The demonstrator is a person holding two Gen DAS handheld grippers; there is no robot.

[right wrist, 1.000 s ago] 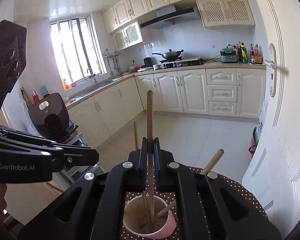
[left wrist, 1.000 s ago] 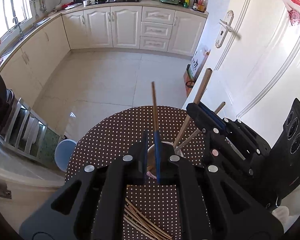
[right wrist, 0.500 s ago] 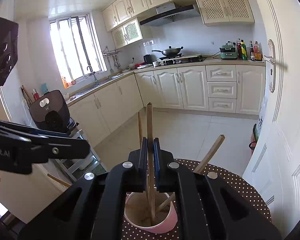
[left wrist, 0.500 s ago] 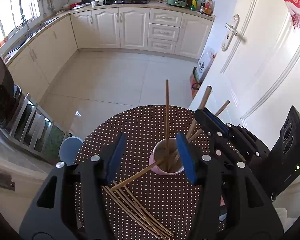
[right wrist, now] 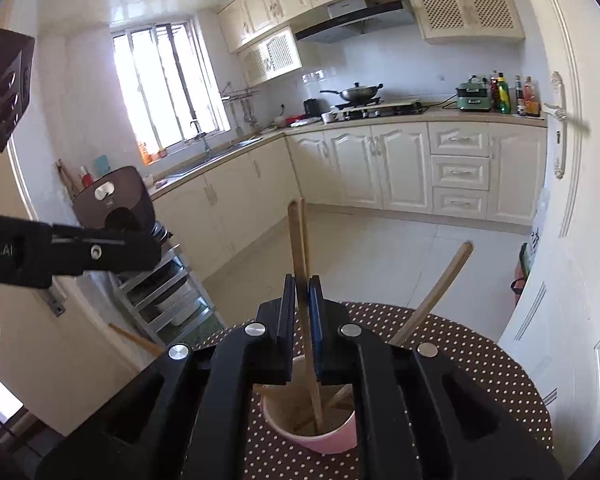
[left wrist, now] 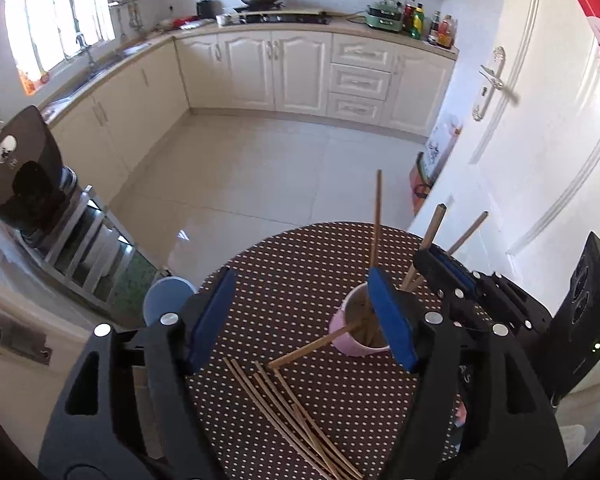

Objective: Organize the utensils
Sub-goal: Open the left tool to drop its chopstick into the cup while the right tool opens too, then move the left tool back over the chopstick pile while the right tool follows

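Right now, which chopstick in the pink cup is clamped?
The upright chopstick between the right gripper jaws; the others in the pink cup lean free.

left gripper (left wrist: 304,316) jaws opening, no longer clamping the thin chopstick (left wrist: 376,220); that chopstick now standing loose in the pink cup (left wrist: 350,334); gripper drawing back

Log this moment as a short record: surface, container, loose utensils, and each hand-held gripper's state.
surface: round table with dotted brown cloth
container: pink cup, several chopsticks standing in it
loose utensils: chopstick pile lying flat on the cloth, near the cup
left hand-held gripper: jaws opening, nothing between them
right hand-held gripper: shut on a wooden chopstick, its lower end inside the cup
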